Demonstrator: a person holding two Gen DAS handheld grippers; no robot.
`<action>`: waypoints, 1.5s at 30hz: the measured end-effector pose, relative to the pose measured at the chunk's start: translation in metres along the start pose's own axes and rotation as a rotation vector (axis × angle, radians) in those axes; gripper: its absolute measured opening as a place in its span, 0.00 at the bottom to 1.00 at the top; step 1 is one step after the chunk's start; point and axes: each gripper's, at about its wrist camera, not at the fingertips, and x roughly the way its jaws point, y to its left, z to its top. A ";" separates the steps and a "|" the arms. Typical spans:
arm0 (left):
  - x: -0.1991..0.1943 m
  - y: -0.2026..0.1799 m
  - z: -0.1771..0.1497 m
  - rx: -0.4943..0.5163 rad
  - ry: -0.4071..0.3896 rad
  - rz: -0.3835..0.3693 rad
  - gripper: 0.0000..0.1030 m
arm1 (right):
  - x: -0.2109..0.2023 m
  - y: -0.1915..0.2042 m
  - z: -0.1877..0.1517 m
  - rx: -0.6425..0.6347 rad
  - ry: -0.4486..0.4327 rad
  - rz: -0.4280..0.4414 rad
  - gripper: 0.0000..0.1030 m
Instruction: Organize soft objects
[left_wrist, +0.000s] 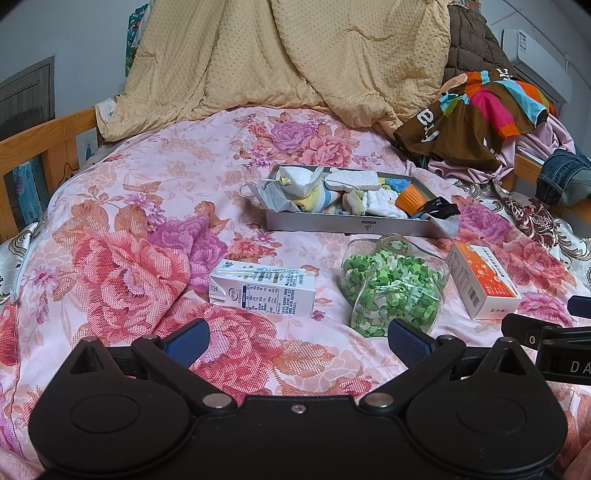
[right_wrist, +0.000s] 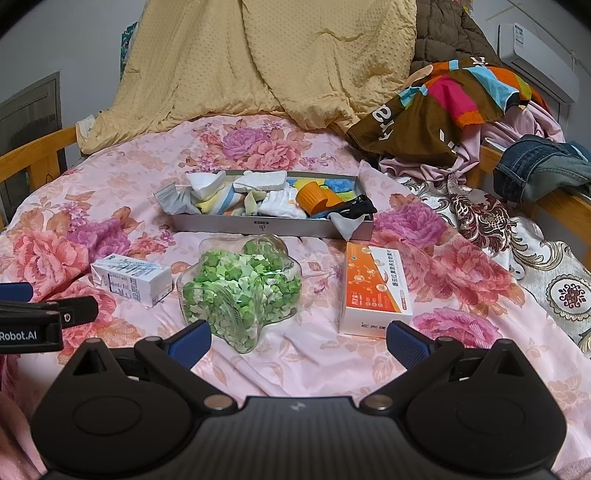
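Note:
A grey metal tray (left_wrist: 347, 224) (right_wrist: 258, 227) stands on the floral bed cover, filled with soft things: socks (left_wrist: 380, 203) (right_wrist: 280, 205), a white sponge (left_wrist: 352, 180) (right_wrist: 260, 181), a face mask (left_wrist: 273, 197), an orange cup (left_wrist: 410, 197) (right_wrist: 314, 197). My left gripper (left_wrist: 297, 338) is open and empty, low over the cover in front of a milk carton (left_wrist: 264, 291). My right gripper (right_wrist: 299, 341) is open and empty, just in front of a star-shaped glass jar of green paper stars (right_wrist: 240, 291) (left_wrist: 391, 288).
An orange and white box (left_wrist: 482, 282) (right_wrist: 376, 291) lies right of the jar. The milk carton also shows in the right wrist view (right_wrist: 133, 282). A yellow quilt (left_wrist: 280, 62) is heaped behind. Clothes (left_wrist: 476, 114) (right_wrist: 443, 107) pile at the right. Wooden bed rails (left_wrist: 48, 144) flank the bed.

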 end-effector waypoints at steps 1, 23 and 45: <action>0.000 0.000 0.000 0.000 0.000 0.000 0.99 | 0.000 0.000 0.000 0.000 0.000 0.000 1.00; 0.000 0.000 0.001 0.001 0.001 0.000 0.99 | 0.000 0.000 0.001 -0.001 0.002 0.000 1.00; -0.003 -0.006 -0.001 0.042 0.000 -0.002 0.99 | 0.000 0.001 0.001 -0.002 0.003 -0.001 1.00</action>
